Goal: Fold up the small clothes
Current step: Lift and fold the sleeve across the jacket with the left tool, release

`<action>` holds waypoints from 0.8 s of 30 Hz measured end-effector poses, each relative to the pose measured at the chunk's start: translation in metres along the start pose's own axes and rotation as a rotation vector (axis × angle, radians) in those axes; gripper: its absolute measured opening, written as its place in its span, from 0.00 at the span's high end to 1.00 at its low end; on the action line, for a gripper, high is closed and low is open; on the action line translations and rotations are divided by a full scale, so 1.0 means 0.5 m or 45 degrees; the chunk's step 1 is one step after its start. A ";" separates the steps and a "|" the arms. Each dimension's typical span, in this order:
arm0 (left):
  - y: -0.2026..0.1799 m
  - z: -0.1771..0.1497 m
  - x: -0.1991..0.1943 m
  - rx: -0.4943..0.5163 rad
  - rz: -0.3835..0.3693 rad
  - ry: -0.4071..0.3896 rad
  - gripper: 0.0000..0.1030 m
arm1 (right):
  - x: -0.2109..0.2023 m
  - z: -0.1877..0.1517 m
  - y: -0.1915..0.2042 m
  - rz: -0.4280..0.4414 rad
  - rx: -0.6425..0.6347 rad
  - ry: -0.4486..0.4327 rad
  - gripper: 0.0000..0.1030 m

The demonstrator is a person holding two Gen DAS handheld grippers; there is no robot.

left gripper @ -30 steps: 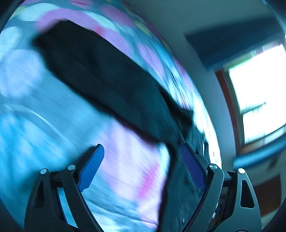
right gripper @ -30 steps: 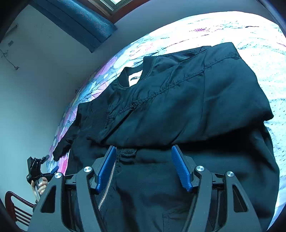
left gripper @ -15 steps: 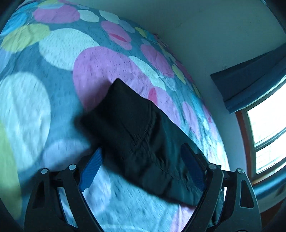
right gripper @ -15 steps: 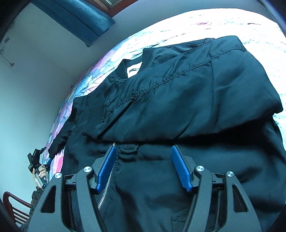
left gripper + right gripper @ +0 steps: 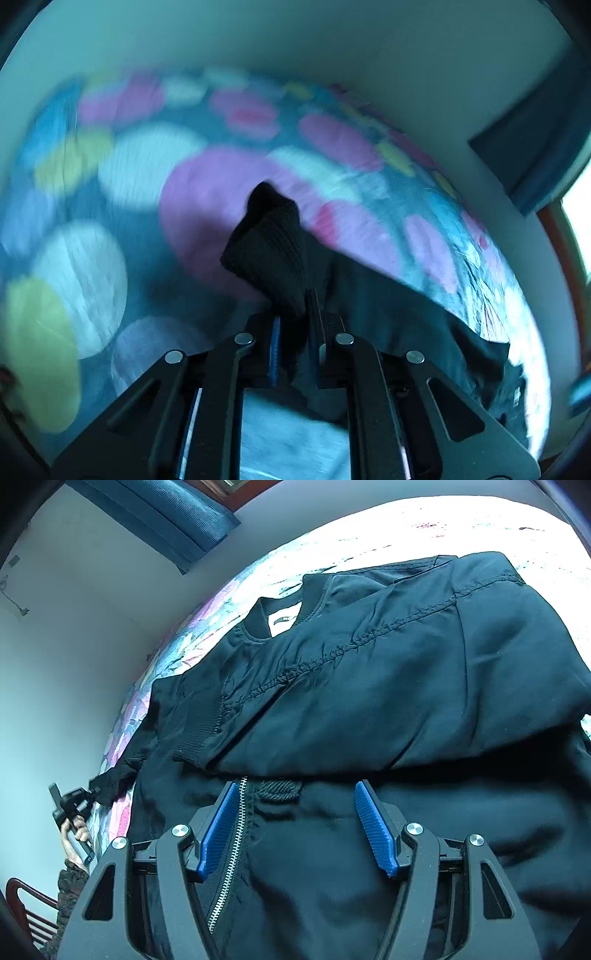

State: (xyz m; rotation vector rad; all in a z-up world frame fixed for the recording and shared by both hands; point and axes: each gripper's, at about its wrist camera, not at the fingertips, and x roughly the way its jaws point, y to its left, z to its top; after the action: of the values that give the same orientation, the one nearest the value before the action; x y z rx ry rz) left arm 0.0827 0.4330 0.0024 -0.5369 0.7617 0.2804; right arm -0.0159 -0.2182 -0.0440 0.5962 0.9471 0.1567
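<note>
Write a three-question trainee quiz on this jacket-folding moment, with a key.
1. True or false: the left hand-held gripper is shut on the ribbed sleeve cuff.
2. The right hand-held gripper is: A) open above the black jacket B) clamped on the zipper C) gripping the collar.
3. Fill in: the jacket lies on a ____ bedspread.

Key: 1 true; 2 A; 3 spotted.
</note>
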 end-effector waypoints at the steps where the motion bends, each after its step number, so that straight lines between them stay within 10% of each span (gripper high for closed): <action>1: -0.036 0.002 -0.021 0.049 -0.006 -0.031 0.89 | -0.003 0.000 0.000 0.005 0.000 -0.005 0.37; 7: -0.334 -0.033 -0.189 0.369 -0.267 -0.154 0.89 | -0.035 0.004 0.001 0.050 -0.009 -0.045 0.37; 16: -0.780 -0.327 -0.263 0.834 -0.669 -0.026 0.89 | -0.103 0.011 -0.051 0.063 0.026 -0.123 0.37; 24: -0.904 -0.623 -0.104 1.027 -0.600 0.267 0.88 | -0.117 0.007 -0.141 0.051 0.158 -0.120 0.37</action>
State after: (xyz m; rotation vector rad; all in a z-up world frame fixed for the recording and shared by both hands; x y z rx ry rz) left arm 0.0596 -0.1178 0.0144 0.0368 0.8504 -0.5189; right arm -0.0565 -0.3004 -0.0392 0.7315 0.8577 0.1053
